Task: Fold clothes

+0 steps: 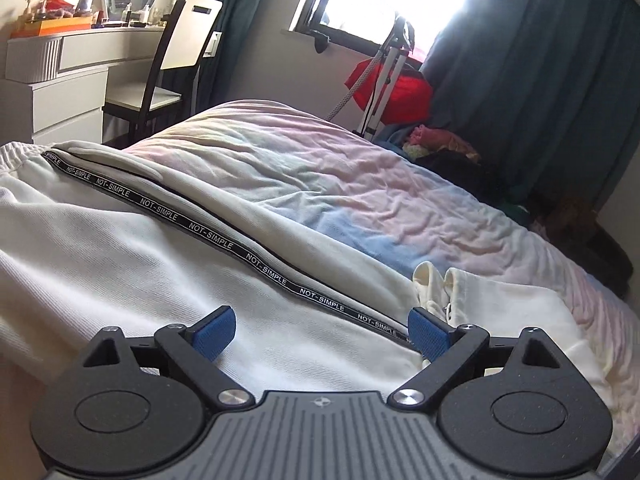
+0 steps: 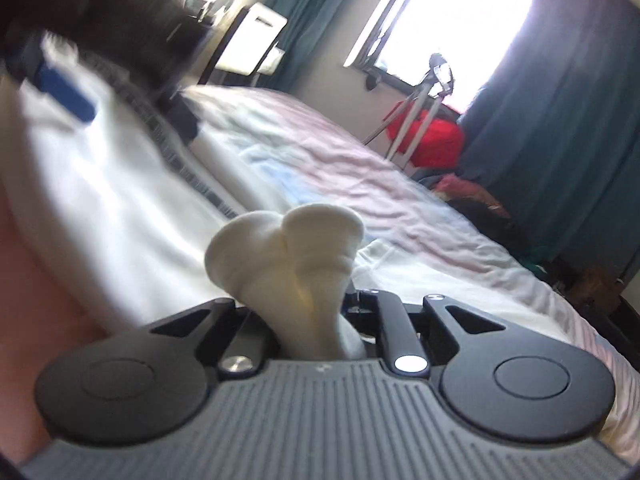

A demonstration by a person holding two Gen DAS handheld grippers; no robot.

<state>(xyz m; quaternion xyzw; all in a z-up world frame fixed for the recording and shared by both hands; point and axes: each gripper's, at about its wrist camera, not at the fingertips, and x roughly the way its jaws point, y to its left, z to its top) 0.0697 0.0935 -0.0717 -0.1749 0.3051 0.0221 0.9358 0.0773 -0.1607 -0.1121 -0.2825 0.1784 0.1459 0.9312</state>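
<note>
White trousers (image 1: pixel 120 264) with a black "NOT-SIMPLE" side stripe (image 1: pixel 208 232) lie stretched along the bed. My left gripper (image 1: pixel 320 334) is open, its blue pads (image 1: pixel 214 334) spread just above the white fabric near the stripe's end. The trouser cuffs (image 1: pixel 440 284) bunch up to its right. My right gripper (image 2: pixel 298 316) is shut on a bunched fold of the white trouser fabric (image 2: pixel 292 240), which sticks up between its jaws. The left gripper shows blurred at the upper left of the right wrist view (image 2: pixel 64 84).
The bed has a pastel pink and blue cover (image 1: pixel 340 184). A chair (image 1: pixel 176 60) and a white dresser (image 1: pixel 60 80) stand beyond the bed's far end. A tripod (image 1: pixel 384 80), a red bag (image 1: pixel 396 92) and piled clothes (image 1: pixel 440 144) are by the curtained window.
</note>
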